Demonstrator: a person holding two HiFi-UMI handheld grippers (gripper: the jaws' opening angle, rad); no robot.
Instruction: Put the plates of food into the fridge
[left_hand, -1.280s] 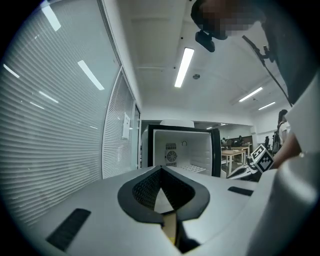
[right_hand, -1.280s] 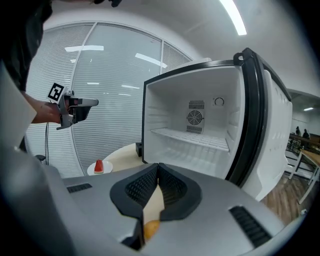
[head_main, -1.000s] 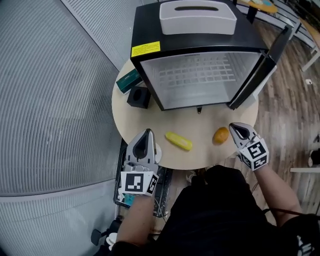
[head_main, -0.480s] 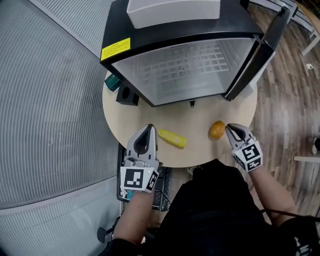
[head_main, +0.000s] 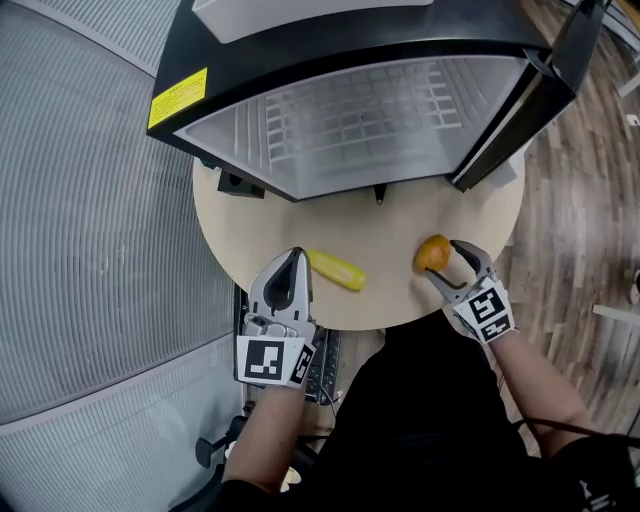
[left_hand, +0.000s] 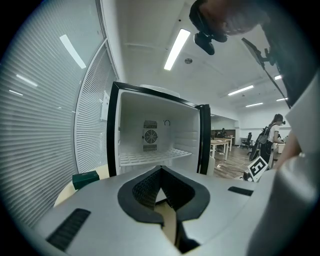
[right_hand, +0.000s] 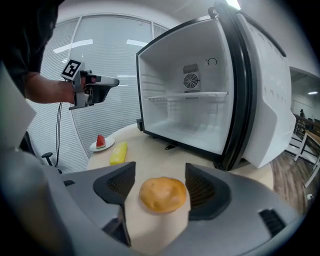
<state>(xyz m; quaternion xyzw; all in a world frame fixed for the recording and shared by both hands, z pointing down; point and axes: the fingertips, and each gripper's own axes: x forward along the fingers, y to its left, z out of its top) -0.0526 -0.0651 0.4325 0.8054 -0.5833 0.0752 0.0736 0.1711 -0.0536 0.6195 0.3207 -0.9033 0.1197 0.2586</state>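
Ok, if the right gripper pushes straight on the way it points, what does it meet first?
The orange bun, sitting on the table between the jaws of the right gripper, which have just been opening and aren't touching it. Behind that, probably the open fridge.

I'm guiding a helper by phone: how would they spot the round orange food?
On the round beige table before the open black fridge, a round orange bun-like piece lies between the right gripper's jaws, which have just been opening. Its neighbour is long and yellow.
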